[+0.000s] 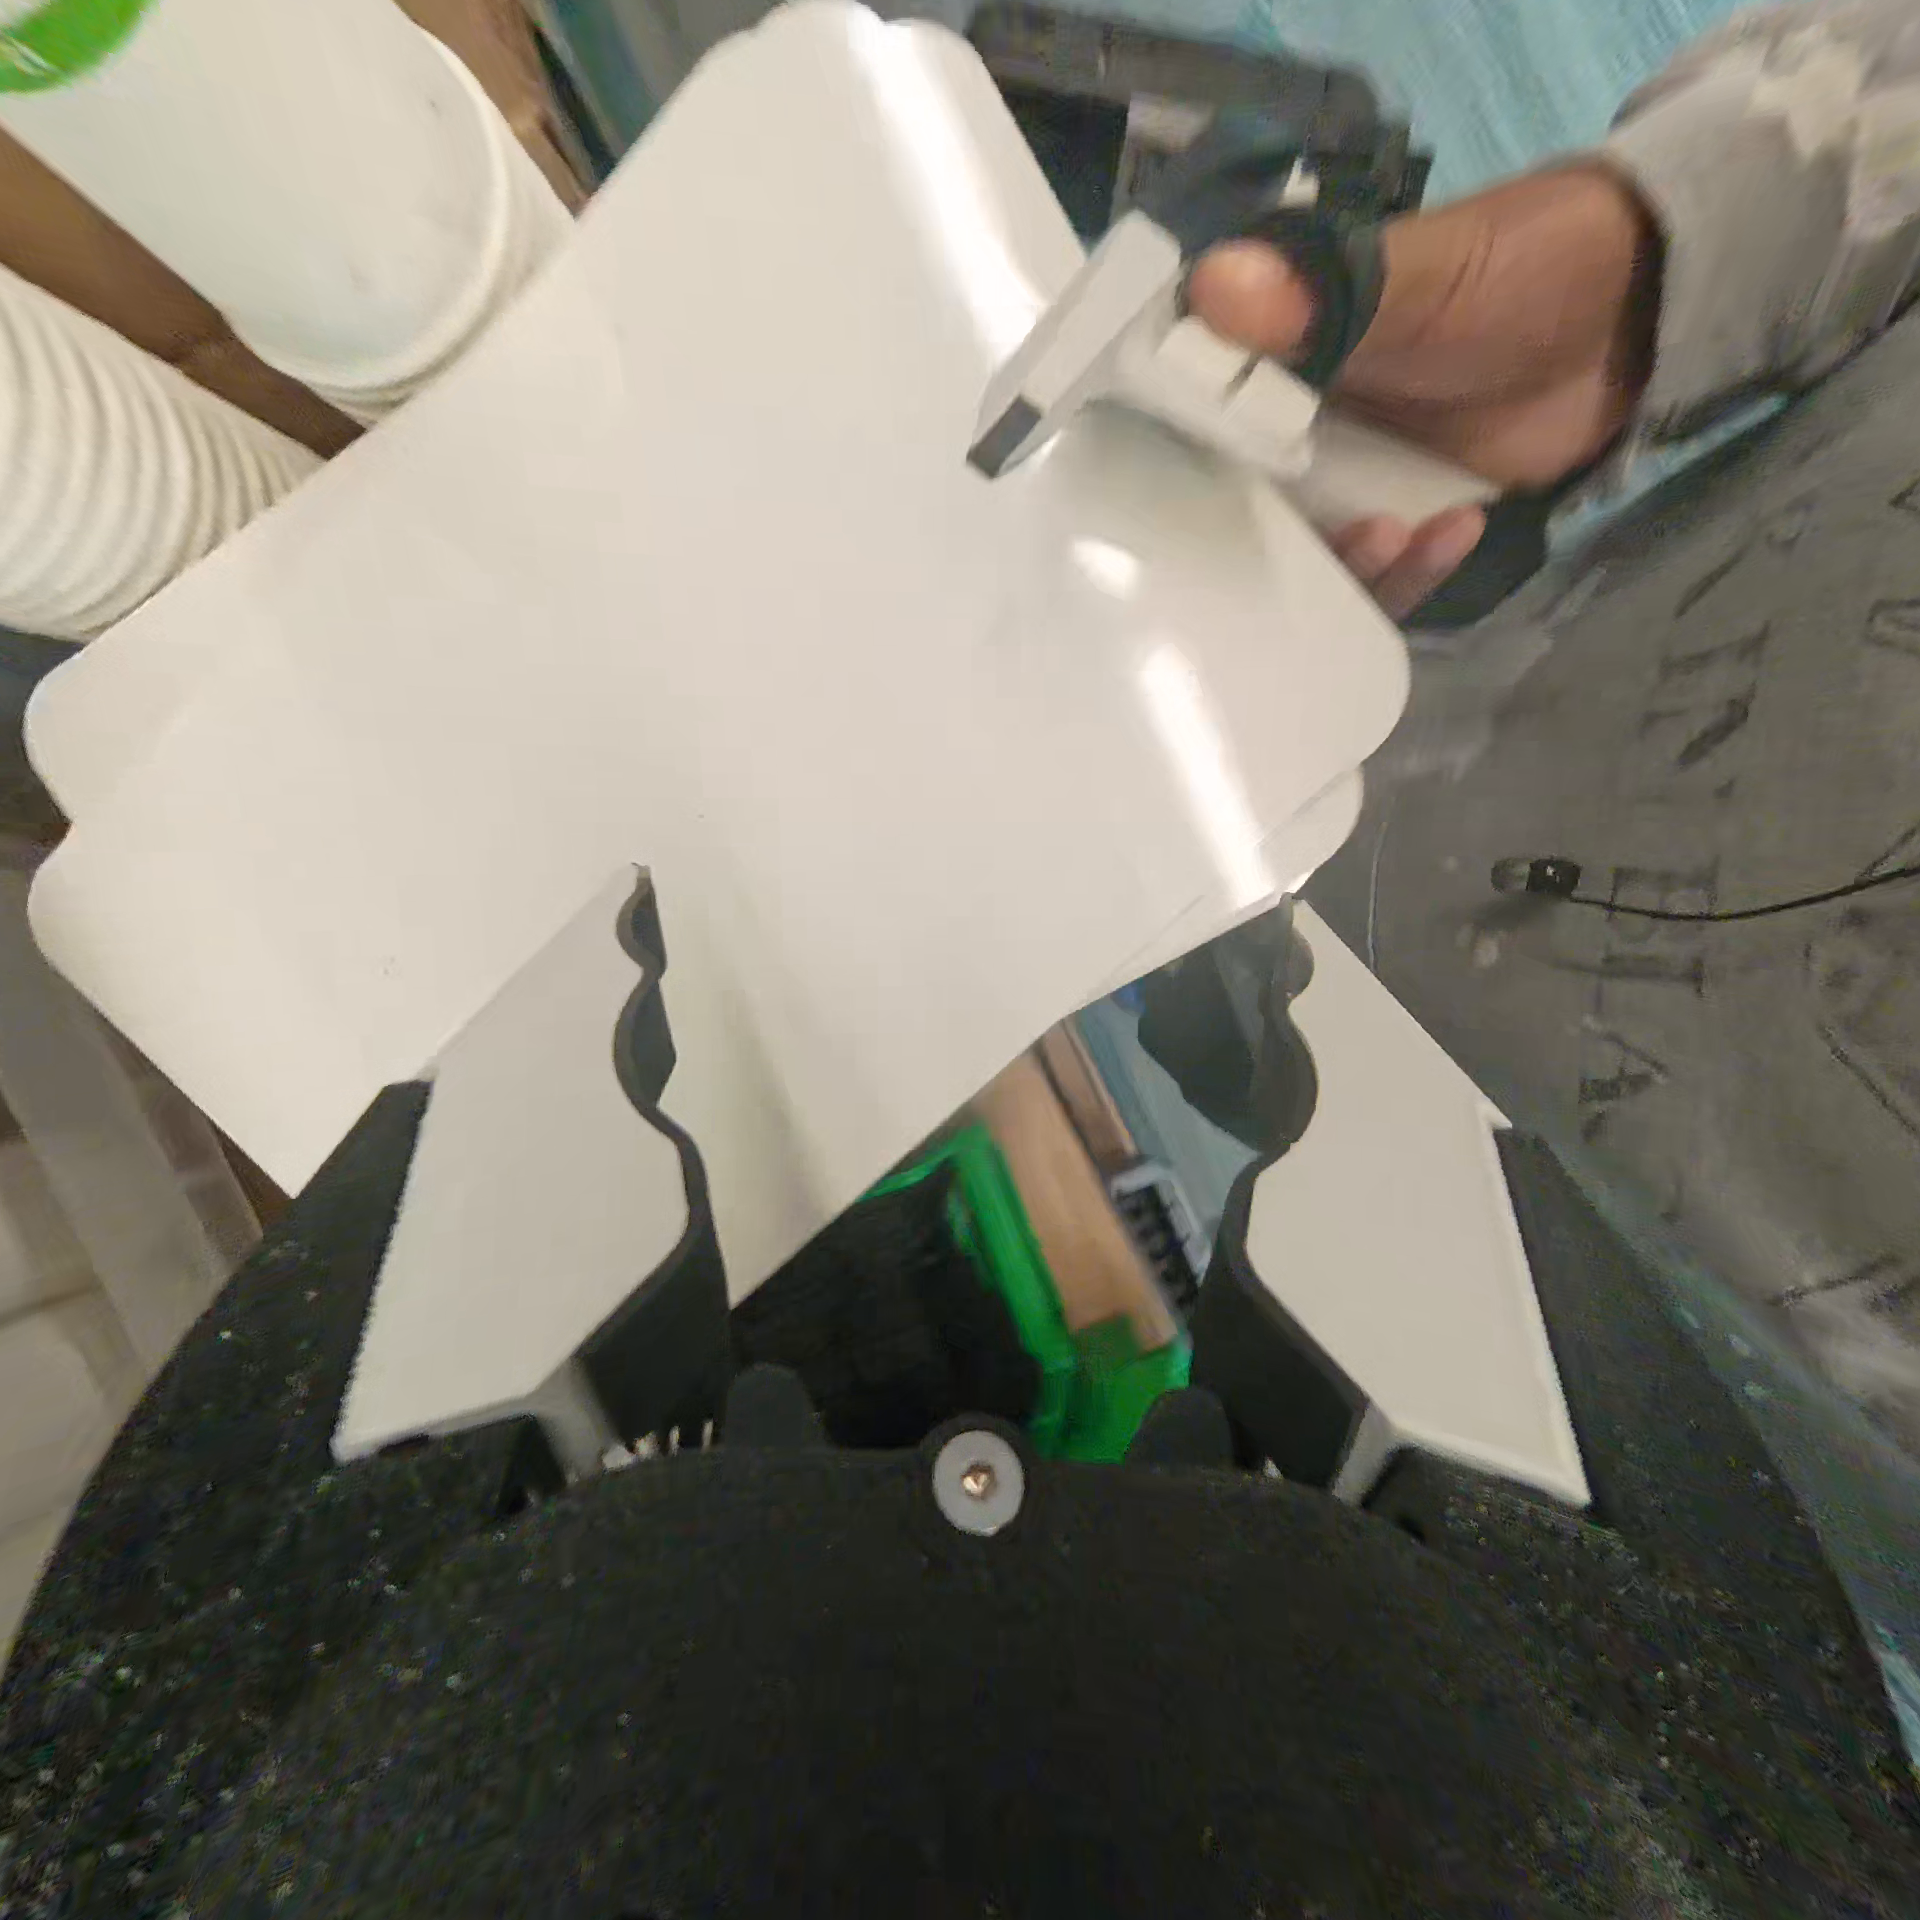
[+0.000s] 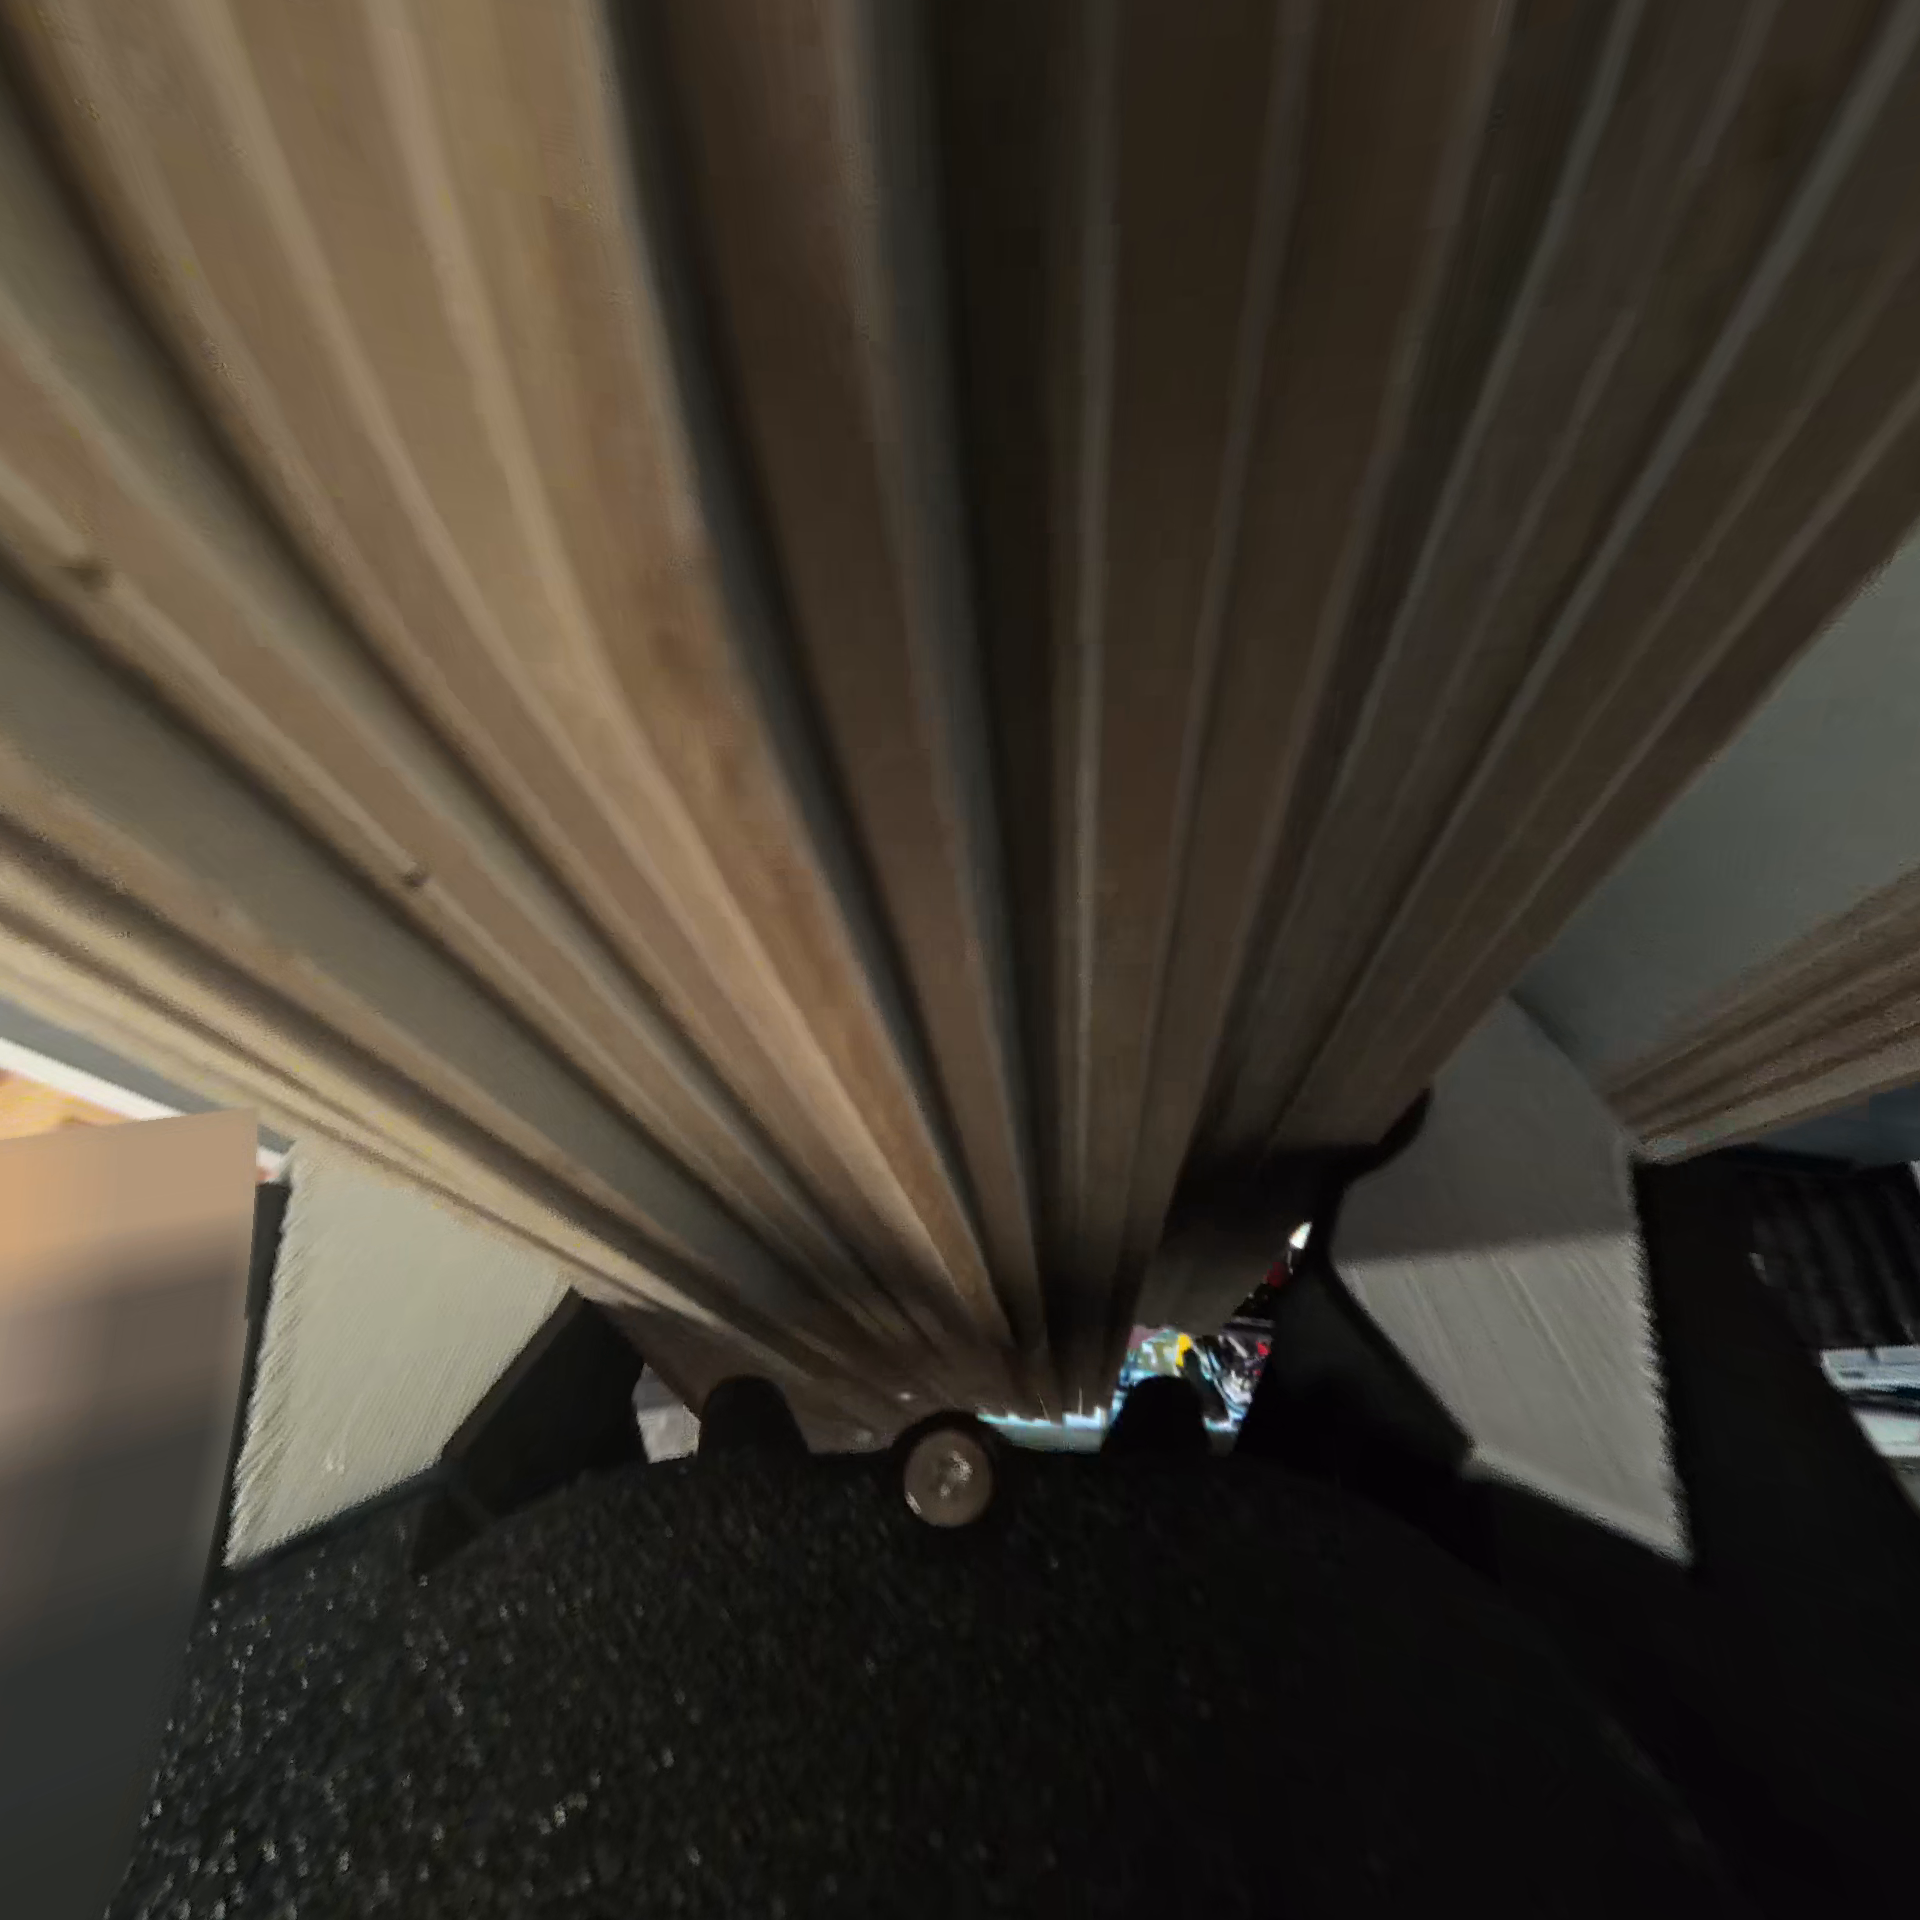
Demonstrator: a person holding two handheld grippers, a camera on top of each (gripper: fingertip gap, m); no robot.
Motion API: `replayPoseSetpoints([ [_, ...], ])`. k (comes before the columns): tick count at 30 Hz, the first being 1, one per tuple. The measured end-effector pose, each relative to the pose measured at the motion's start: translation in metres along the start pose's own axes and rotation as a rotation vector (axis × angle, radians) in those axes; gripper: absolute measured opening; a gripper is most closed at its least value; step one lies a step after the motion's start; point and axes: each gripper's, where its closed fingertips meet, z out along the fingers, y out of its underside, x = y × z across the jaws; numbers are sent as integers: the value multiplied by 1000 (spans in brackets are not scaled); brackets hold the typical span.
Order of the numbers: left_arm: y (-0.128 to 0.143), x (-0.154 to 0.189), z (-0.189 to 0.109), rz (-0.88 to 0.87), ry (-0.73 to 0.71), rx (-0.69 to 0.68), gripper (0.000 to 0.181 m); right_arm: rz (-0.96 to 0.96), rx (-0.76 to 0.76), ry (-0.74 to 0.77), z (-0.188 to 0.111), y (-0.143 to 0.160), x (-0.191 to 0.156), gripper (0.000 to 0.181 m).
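A stack of flat white sheets [image 1: 727, 623] with rounded corners and notched edges fills the left wrist view. My left gripper [image 1: 966, 914] is open wide, and the stack's lower edge lies between its white fingers [image 1: 540, 1122] without being clamped. My right gripper [image 1: 1013, 442], held by a hand [image 1: 1486, 332], is shut on the stack's far right edge, one finger on top and the other hidden beneath. In the right wrist view the layered sheet edges [image 2: 935, 520] fill the frame between the fingers of my right gripper [image 2: 862, 1122], hiding its fingertips.
Stacks of white paper cups [image 1: 312, 208] and a ribbed white stack [image 1: 94, 468] stand at the upper left. A green object [image 1: 997, 1247] lies below the sheets. A person's grey patterned clothing [image 1: 1662, 1039] with a black cable [image 1: 1714, 909] fills the right side.
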Motion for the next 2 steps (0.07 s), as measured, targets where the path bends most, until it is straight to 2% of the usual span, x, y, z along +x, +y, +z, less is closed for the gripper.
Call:
replayPoseSetpoints([
  [2, -13, 19, -7, -97, -92, 80, 114, -6, -41, -14, -1, 3, -1, 158],
])
